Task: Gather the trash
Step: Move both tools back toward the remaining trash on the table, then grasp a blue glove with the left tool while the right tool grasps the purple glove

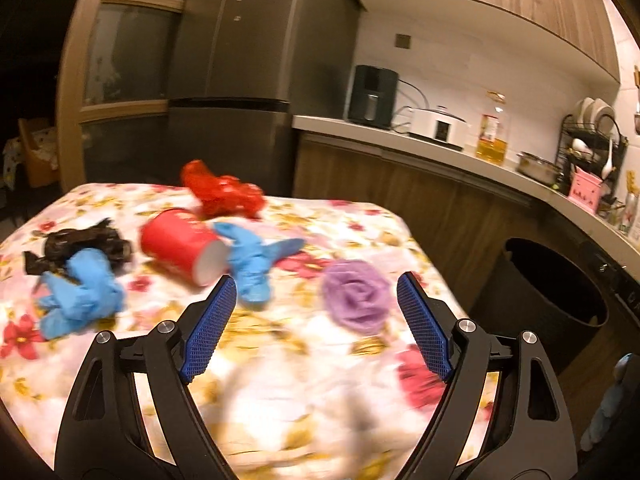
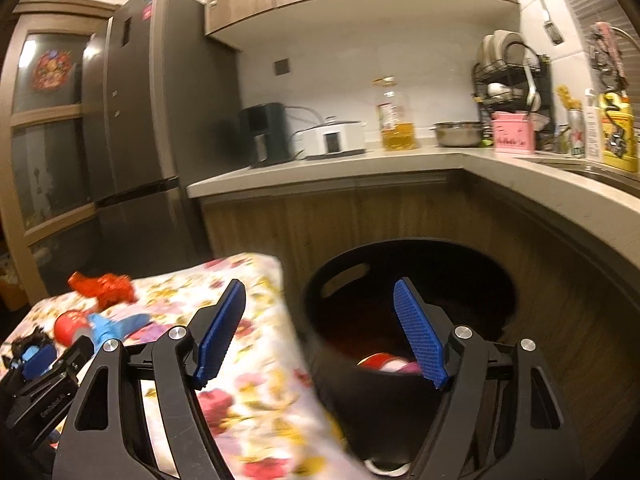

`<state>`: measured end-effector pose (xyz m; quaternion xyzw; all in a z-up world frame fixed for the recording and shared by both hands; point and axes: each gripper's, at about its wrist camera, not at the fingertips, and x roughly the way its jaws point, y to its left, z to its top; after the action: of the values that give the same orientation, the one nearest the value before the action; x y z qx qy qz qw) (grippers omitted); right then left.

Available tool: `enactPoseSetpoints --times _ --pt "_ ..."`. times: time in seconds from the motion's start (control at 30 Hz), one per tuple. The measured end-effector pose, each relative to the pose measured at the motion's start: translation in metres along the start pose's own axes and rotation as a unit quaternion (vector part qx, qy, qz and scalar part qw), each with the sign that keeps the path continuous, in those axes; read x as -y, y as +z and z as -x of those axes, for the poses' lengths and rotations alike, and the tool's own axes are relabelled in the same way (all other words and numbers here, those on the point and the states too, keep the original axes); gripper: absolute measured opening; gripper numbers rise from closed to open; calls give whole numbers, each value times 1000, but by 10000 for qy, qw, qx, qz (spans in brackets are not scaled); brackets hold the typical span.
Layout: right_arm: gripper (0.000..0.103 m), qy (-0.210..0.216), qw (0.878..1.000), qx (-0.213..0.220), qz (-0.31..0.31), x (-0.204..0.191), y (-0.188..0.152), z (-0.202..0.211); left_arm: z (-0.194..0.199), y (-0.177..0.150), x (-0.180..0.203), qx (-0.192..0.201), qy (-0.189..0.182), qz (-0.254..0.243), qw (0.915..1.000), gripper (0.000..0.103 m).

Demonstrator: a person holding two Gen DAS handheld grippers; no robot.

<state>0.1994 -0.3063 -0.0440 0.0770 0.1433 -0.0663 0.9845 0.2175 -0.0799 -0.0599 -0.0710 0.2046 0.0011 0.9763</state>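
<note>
Left gripper (image 1: 314, 294) hovers over a floral-covered table (image 1: 280, 344), jaws wide apart and holding nothing. From nine o'clock across lie a black wrapper (image 1: 76, 246), a blue glove (image 1: 82, 292), a tipped red cup (image 1: 182, 244), a red bag (image 1: 222, 192) at twelve o'clock, a second blue glove (image 1: 252, 260), then a purple crumpled wad (image 1: 358, 296) near the right pad. At three o'clock stands a black bin (image 1: 560, 292). Right gripper (image 2: 320, 300), also spread wide and empty, hangs above that bin's rim, with some trash (image 2: 386, 362) lying inside
</note>
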Motion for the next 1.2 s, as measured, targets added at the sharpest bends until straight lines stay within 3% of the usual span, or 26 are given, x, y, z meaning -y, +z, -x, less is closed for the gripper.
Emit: enactPoseSetpoints --times 0.27,0.5,0.7,0.97,1.03,1.2 --pt "75 498 9978 -337 269 -68 -22 -28 24 2 -53 200 406 105 9989 81" --pt "75 645 9946 -688 427 -113 -37 -65 37 3 -101 257 755 342 9962 81" --pt "75 565 9936 -835 502 -133 -46 -85 40 4 -136 285 1032 512 9929 81" --pt "75 467 9905 -1178 531 -136 -60 -106 41 1 -157 290 1133 541 9917 81" --pt "72 478 9896 -1238 551 -137 -62 -108 41 0 -162 259 1125 598 9915 81" --pt "45 624 9861 -1424 588 -140 -67 -115 38 -3 -168 165 1065 720 9916 81"
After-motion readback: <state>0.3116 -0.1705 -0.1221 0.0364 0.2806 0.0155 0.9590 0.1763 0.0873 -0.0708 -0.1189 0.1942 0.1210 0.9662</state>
